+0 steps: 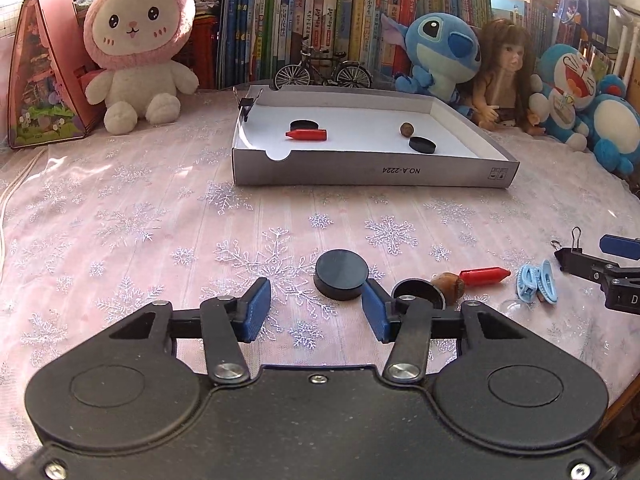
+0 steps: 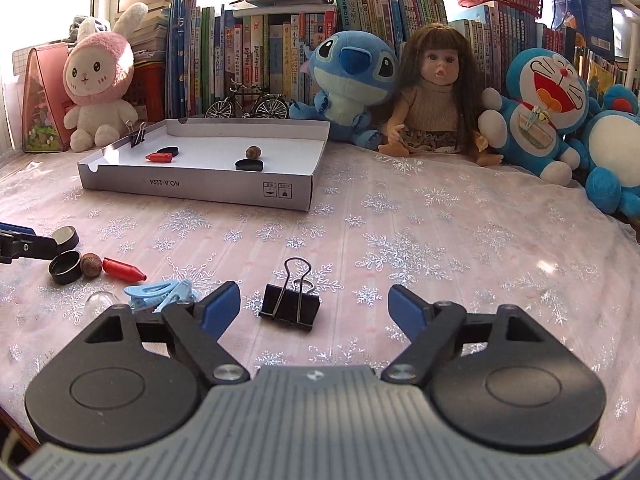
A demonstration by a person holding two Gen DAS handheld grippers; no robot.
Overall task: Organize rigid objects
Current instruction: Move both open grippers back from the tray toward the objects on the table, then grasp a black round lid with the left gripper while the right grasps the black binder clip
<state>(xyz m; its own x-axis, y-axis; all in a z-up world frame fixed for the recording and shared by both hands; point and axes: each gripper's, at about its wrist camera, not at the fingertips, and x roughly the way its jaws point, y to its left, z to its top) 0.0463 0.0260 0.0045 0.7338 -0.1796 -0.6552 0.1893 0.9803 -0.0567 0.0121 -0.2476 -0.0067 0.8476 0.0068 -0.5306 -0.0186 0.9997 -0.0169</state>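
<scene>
We see our left tool (image 1: 316, 304) with its jaws apart, low over the snowflake-patterned counter (image 1: 160, 220), a black disc (image 1: 341, 274) just ahead, untouched. Our right tool (image 2: 314, 306) stands wide apart around a black binder clip (image 2: 290, 306), not gripping it. A white tray (image 1: 372, 174) farther back holds two discs, a red crayon (image 1: 306, 134) and a nut (image 1: 406, 129).

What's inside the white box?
Inside the white box lie two black discs, a red crayon-shaped piece and a brown nut. A black binder clip grips its far corner. The front wall hides a strip of floor.
</scene>
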